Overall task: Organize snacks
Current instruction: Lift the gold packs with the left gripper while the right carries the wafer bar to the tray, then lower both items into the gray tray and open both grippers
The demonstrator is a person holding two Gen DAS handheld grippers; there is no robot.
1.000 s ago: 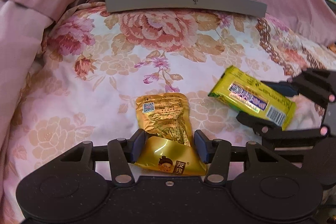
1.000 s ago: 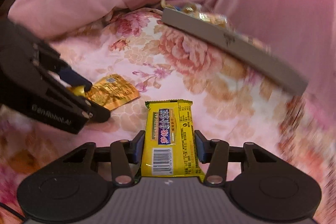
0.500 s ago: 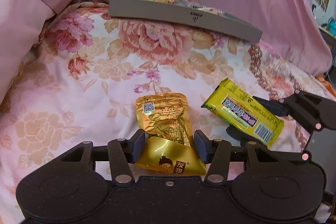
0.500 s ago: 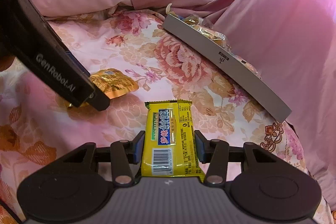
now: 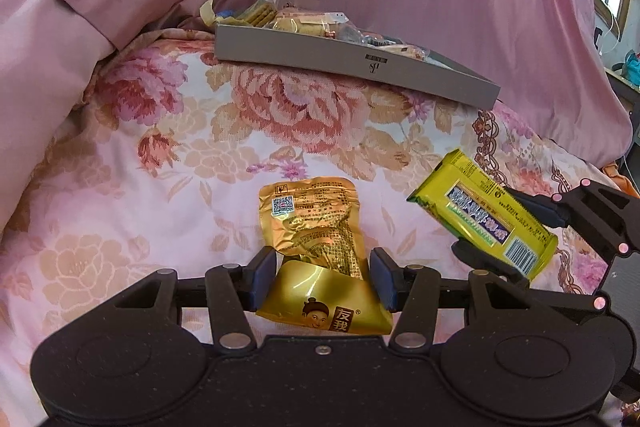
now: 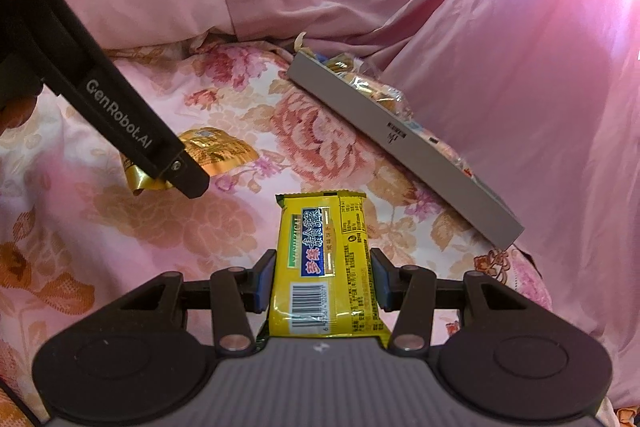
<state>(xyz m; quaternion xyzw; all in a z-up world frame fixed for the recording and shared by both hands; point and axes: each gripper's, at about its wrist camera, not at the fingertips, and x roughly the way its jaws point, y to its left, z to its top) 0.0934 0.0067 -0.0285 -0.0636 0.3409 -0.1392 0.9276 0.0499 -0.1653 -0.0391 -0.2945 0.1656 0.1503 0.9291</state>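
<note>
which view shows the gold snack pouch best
The left wrist view: the gold snack pouch fills the centre, clamped by the left gripper, print and logo readable. In the right wrist view only part of it shows, behind the left gripper's black body.

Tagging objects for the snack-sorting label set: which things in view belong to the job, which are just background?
Job:
- gold snack pouch, in left gripper
- yellow wafer bar, in right gripper
- grey tray with snacks

Background:
- floral bedspread
- pink quilt
</note>
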